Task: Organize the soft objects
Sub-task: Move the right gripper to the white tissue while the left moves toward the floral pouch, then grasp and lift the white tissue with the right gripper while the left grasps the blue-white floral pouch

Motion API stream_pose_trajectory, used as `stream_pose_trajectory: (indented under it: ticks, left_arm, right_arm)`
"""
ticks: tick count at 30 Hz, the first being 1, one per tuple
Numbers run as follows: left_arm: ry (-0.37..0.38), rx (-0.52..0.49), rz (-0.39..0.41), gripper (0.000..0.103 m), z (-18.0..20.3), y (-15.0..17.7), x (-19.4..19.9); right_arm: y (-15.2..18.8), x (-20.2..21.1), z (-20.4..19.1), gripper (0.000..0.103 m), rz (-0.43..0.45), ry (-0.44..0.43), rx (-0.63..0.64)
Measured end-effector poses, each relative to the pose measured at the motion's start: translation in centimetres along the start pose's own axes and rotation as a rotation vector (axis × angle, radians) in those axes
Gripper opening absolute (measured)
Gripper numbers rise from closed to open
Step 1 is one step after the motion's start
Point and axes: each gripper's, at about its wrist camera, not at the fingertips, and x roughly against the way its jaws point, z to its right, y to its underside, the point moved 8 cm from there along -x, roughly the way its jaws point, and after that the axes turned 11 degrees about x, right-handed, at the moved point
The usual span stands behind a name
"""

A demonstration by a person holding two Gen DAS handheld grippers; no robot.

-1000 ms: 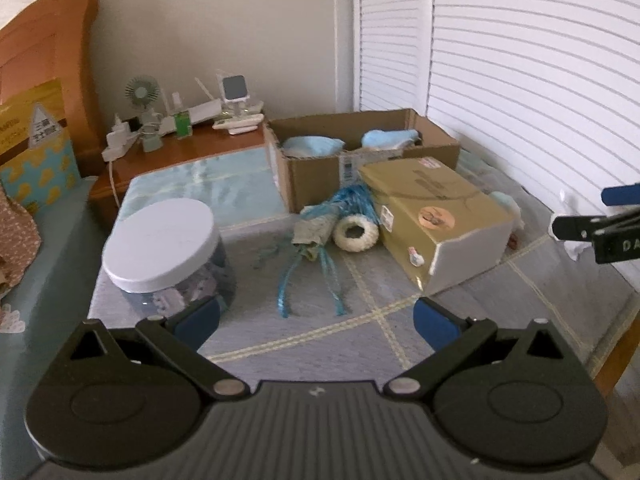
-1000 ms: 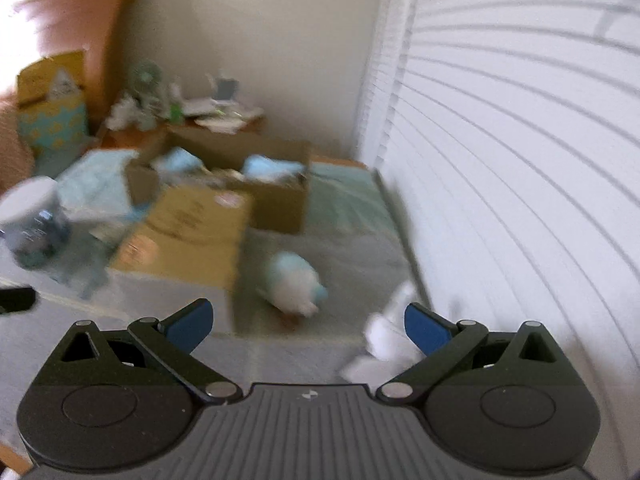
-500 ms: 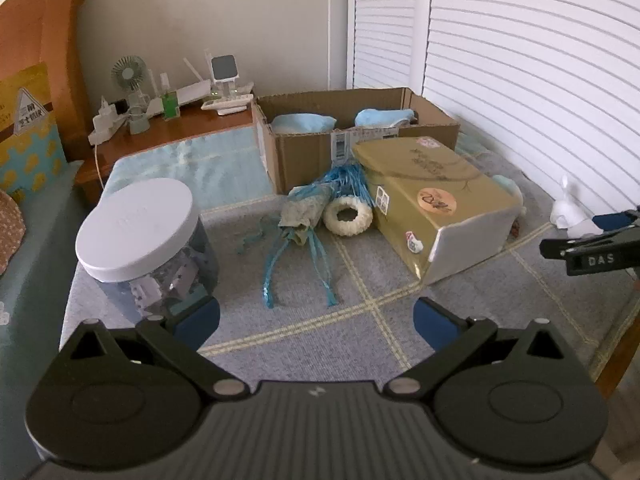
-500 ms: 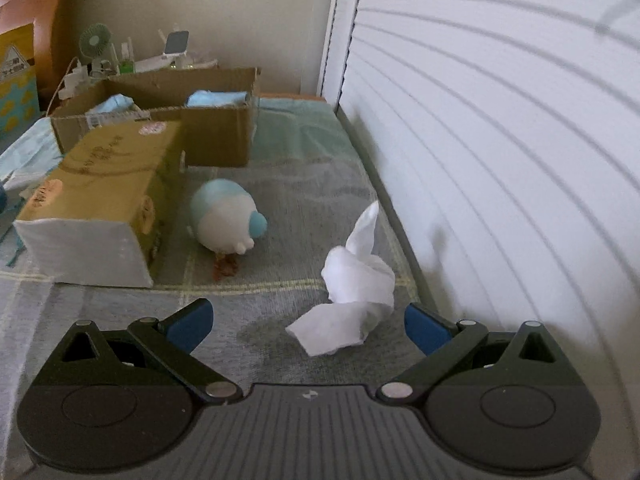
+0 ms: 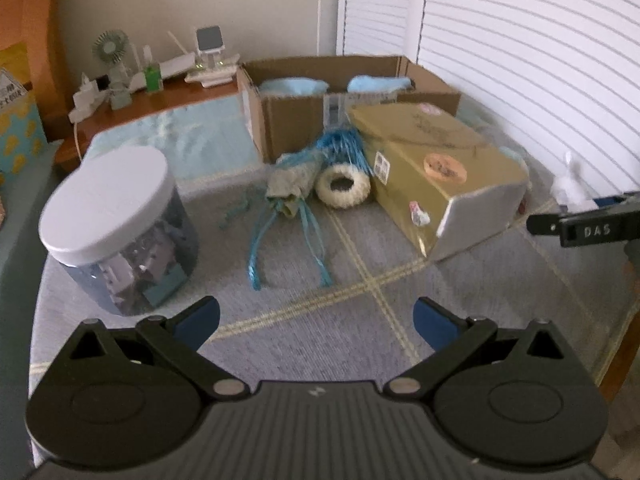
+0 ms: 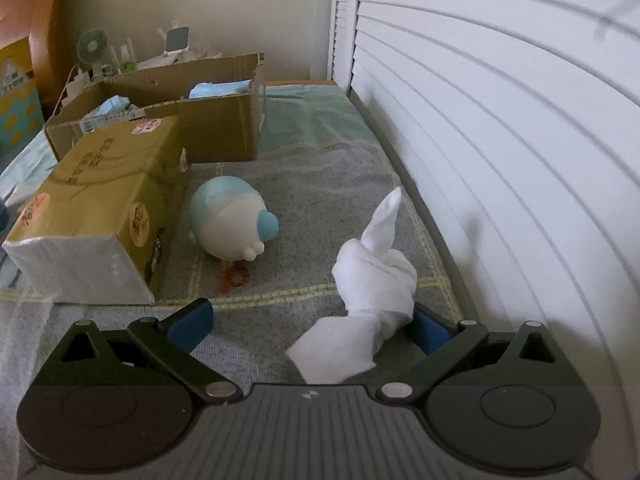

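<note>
Pale blue soft items (image 5: 292,86) in open cardboard box (image 5: 296,128); lidded jar (image 5: 116,232) of small pieces (left view only). White knotted cloth (image 6: 372,276) between spread right gripper (image 6: 310,322) fingers, ungrasped, beside round blue-white plush (image 6: 230,222). Left gripper (image 5: 316,318) wide open, empty.

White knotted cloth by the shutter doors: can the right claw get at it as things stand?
Probably yes. The right claw is open, and the white knotted cloth already lies between its fingers, close against the right one. Nothing stands between them; the blue-and-white plush toy sits apart to the left.
</note>
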Motion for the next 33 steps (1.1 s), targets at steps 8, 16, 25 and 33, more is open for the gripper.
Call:
stream_pose_trajectory:
  ticks: [8,16,25,33]
  left_arm:
    - [0.013,-0.020,-0.037,0.102,-0.1,0.4,-1.1]
    - [0.039,-0.051,-0.050,0.102,-0.3,0.5,-1.6]
    - [0.078,-0.127,-0.058,0.102,-0.2,-1.3,-0.1]
    - [0.140,-0.154,-0.072,0.102,-0.9,-7.7,0.5]
  right_arm:
    - [0.2,0.2,0.0,0.103,0.011,0.001,0.001]
    - [0.3,0.3,-0.1,0.103,0.018,0.005,0.001]
    - [0.4,0.3,-0.1,0.103,0.024,0.002,0.005]
    - [0.4,0.3,-0.1,0.103,0.024,0.001,0.006]
